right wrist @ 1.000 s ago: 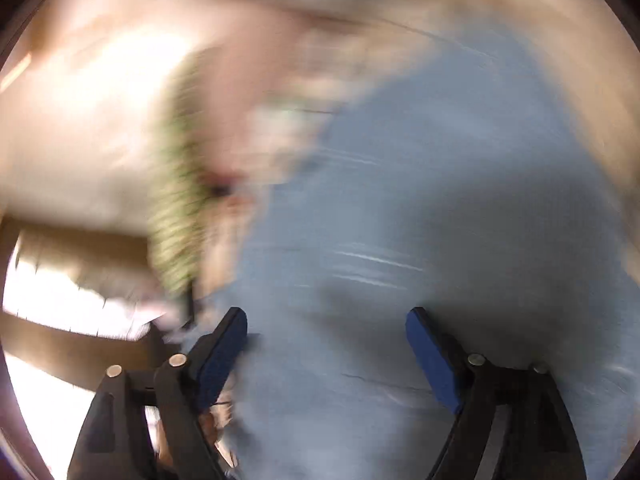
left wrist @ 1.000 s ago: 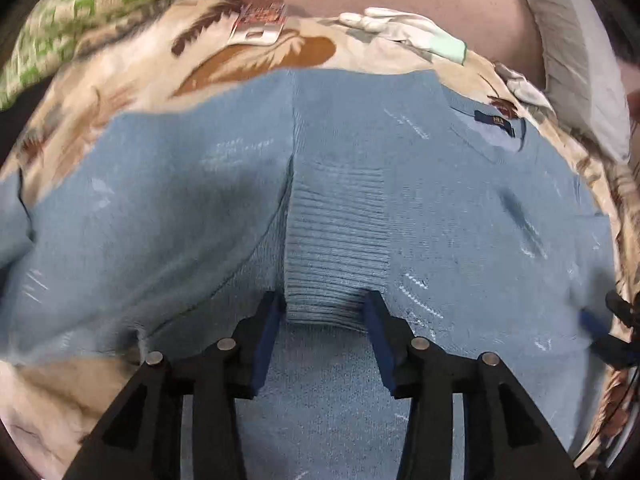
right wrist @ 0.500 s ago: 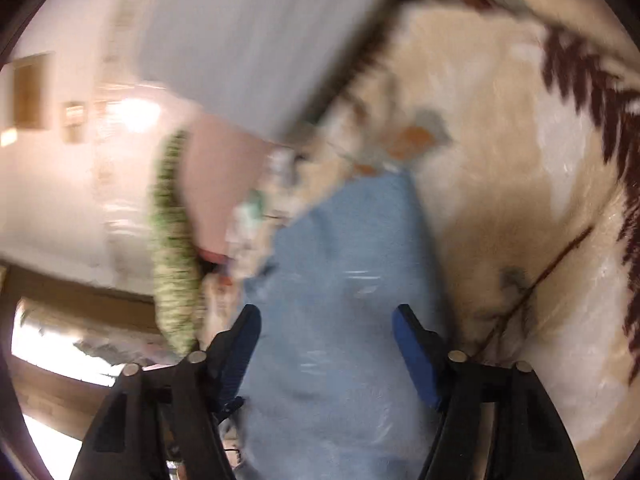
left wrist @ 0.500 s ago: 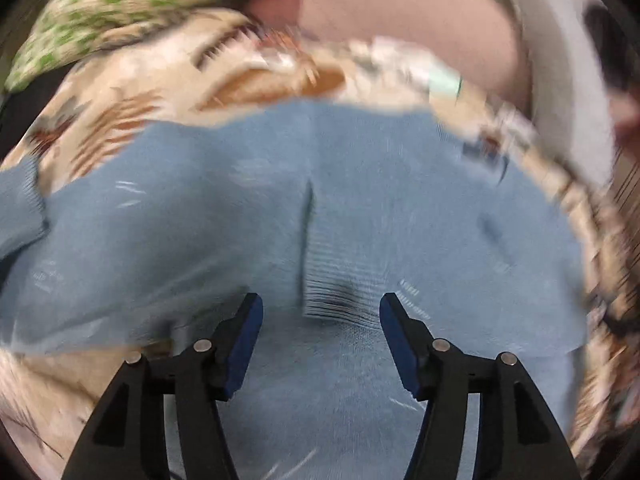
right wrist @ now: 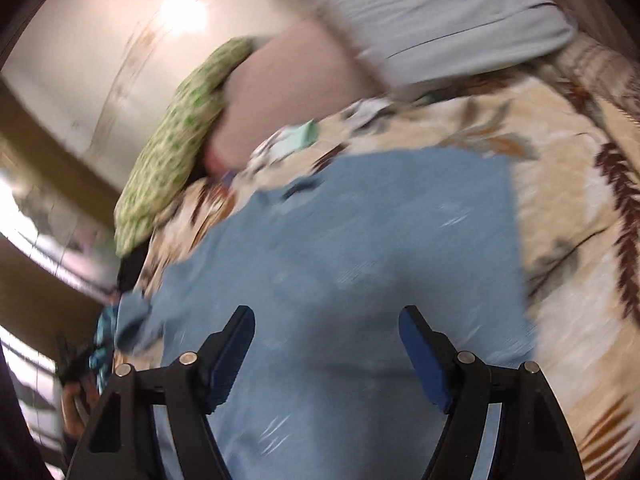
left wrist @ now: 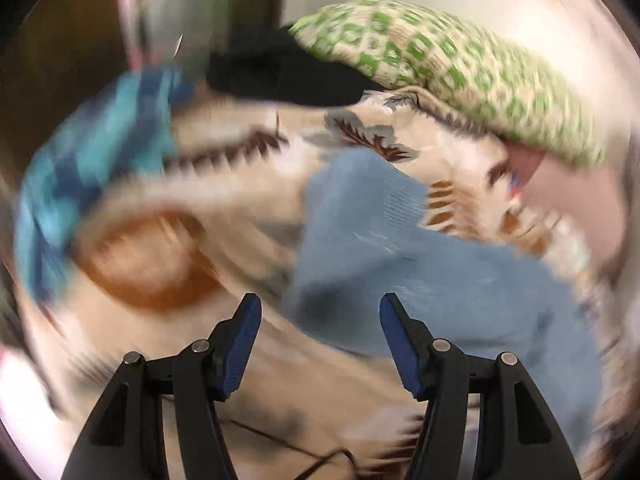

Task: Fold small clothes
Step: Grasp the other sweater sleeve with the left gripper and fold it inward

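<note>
While both claws gape wide and hold nothing, the blue sweater [right wrist: 360, 260] lies right under the right claw [right wrist: 326, 344]; the left claw [left wrist: 320, 330] sits by its sleeve edge.

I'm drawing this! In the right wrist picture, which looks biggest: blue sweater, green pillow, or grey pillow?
1. blue sweater, though it lies nearest the camera
2. grey pillow
3. green pillow
The pillows look close in size; blur makes that order unsure.
</note>
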The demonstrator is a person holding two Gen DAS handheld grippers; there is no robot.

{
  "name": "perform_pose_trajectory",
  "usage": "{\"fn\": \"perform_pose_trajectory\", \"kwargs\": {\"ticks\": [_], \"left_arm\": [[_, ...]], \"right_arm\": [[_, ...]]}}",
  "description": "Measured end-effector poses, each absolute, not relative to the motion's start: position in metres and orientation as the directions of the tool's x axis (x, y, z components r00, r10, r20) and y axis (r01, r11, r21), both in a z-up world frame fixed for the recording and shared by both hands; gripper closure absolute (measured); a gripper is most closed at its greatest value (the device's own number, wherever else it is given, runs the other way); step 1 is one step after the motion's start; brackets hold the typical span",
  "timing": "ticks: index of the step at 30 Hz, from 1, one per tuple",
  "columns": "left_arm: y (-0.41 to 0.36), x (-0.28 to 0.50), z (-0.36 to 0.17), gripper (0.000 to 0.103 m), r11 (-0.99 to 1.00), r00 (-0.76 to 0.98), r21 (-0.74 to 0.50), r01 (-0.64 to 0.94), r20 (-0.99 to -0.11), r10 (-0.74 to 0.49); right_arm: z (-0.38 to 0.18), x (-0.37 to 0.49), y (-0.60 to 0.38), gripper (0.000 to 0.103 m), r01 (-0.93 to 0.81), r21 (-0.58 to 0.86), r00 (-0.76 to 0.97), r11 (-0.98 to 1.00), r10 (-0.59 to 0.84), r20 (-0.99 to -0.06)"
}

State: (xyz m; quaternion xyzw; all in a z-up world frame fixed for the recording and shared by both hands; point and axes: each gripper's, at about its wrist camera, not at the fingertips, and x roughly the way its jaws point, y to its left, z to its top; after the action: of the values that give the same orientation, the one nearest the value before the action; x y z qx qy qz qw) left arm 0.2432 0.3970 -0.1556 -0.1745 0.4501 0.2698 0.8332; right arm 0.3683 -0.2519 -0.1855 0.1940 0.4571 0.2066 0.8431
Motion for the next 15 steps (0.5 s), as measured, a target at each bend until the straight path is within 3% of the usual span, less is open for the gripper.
{"fn": "perform_pose_trajectory", "kwargs": {"ticks": [2, 3, 6, 9, 12, 15], "left_arm": [[0.376, 0.264, -0.149, 0.041, 0.819, 0.392, 0.238, -0.523, -0.785, 0.479], [0.361, 0.274, -0.152, 0.041, 0.784, 0.372, 0.447, -0.431, -0.703, 0.606], [0.324, 0.292, -0.179, 0.04, 0.554, 0.38, 0.803, -0.22, -0.452, 0.807], [0.307, 0.306, -0.213, 0.039, 0.475, 0.385, 0.878, -0.049, -0.422, 0.82], [0.302, 0.319, -0.238, 0.038, 0.434, 0.356, 0.901, 0.016, -0.41, 0.839], [0.31, 0.334, -0.253, 0.039, 0.333, 0.314, 0.943, 0.016, -0.321, 0.894]], "right_arm": [[-0.192, 0.355, -0.236, 0.025, -0.19, 0.494, 0.49, 0.848, 0.518, -0.701], [-0.195, 0.348, -0.231, 0.025, -0.196, 0.48, 0.488, 0.855, 0.509, -0.709], [-0.209, 0.333, -0.222, 0.025, -0.21, 0.463, 0.485, 0.861, 0.503, -0.715], [-0.223, 0.323, -0.221, 0.025, -0.22, 0.472, 0.476, 0.854, 0.516, -0.712], [-0.235, 0.318, -0.227, 0.025, -0.209, 0.489, 0.47, 0.847, 0.525, -0.71], [-0.241, 0.318, -0.236, 0.025, -0.191, 0.499, 0.472, 0.845, 0.525, -0.708]]}}
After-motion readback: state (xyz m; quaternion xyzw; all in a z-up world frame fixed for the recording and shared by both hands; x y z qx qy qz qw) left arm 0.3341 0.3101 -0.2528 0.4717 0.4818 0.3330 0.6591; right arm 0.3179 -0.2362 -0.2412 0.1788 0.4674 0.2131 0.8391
